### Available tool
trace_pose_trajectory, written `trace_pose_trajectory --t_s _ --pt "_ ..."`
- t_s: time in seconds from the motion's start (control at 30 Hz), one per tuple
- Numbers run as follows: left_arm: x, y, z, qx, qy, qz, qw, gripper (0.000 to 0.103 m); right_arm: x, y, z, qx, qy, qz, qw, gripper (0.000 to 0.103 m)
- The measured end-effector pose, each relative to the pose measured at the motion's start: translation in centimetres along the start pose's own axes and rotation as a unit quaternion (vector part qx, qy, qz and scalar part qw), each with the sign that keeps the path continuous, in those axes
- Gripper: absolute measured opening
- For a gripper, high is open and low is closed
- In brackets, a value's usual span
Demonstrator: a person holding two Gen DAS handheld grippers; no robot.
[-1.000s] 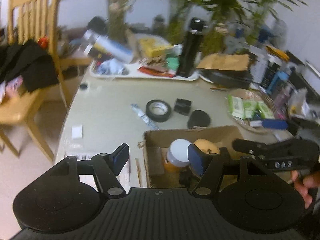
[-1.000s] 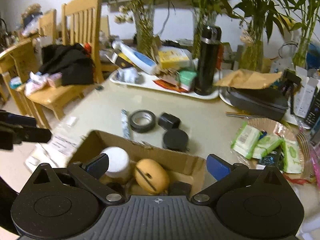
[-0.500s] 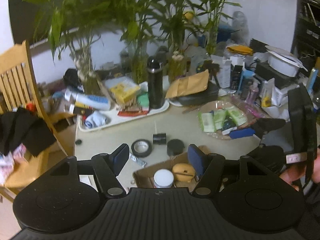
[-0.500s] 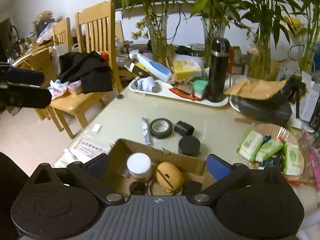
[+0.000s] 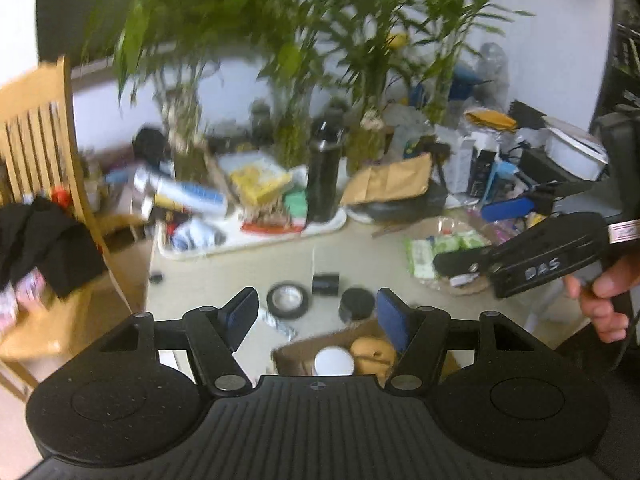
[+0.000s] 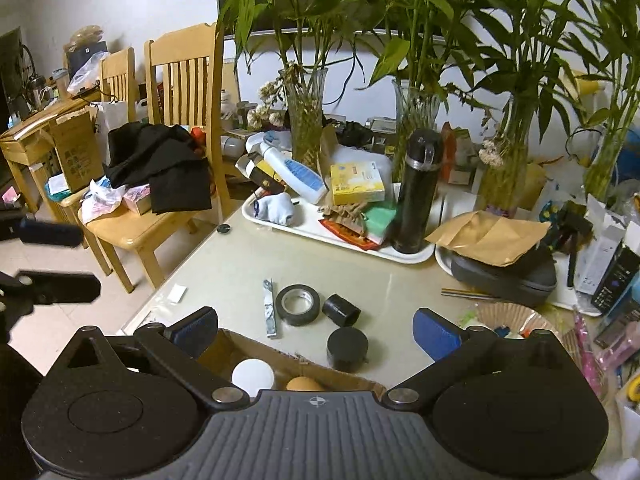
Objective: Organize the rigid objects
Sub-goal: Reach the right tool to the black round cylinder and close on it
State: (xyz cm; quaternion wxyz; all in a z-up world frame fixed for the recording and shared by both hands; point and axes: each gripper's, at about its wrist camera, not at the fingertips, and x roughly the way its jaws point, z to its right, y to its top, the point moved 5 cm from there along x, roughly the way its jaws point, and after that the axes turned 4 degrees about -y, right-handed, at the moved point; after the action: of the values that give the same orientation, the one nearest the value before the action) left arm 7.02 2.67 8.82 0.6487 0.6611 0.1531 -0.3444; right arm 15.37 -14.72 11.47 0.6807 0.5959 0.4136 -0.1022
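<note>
Both grippers hang above the bench (image 6: 224, 264) with nothing held: the left gripper (image 5: 312, 314) has its fingers about half apart, and the right gripper (image 6: 316, 330) has its fingers spread wide. Below them an open box (image 6: 256, 350) at the near edge holds a white-lidded jar (image 6: 253, 376) and a tan oval thing (image 6: 304, 384). On the bench just beyond the box lie a tape roll (image 6: 299, 305), a black tube (image 6: 341, 310), a black puck (image 6: 347, 349) and a slim sachet (image 6: 270, 307).
</note>
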Motion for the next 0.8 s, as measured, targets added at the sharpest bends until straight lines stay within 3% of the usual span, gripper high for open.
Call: trace_pose_trajectory --t_s 0.2,0.33,0.53,0.7,0.8 --pt "3.7 -3.7 -3.1 -0.036 0.012 -0.032 0.9988 0.064 4.4 -1.7 -0.2 0.022 0.009 -0.006 1.0 0.103" --pt "5.7 -5.0 -4.4 -0.034 0.017 -0.048 0.9981 0.064 7.2 -2.6 0.2 0.048 0.011 -0.002 0.999 0.103" --pt "8.5 -5.1 -5.4 -0.031 0.017 -0.045 0.9984 0.064 11.0 -3.9 1.5 0.065 -0.001 -0.016 0.998 0.103" --pt "10.6 -4.6 -5.1 -0.021 0.023 -0.036 0.9989 0.064 14.6 -5.0 2.9 0.077 -0.029 -0.062 0.995 0.103" --pt "12.2 -4.2 -5.2 -0.021 0.027 -0.034 0.9988 0.064 16.7 -4.9 3.0 0.069 -0.023 -0.076 0.994 0.103"
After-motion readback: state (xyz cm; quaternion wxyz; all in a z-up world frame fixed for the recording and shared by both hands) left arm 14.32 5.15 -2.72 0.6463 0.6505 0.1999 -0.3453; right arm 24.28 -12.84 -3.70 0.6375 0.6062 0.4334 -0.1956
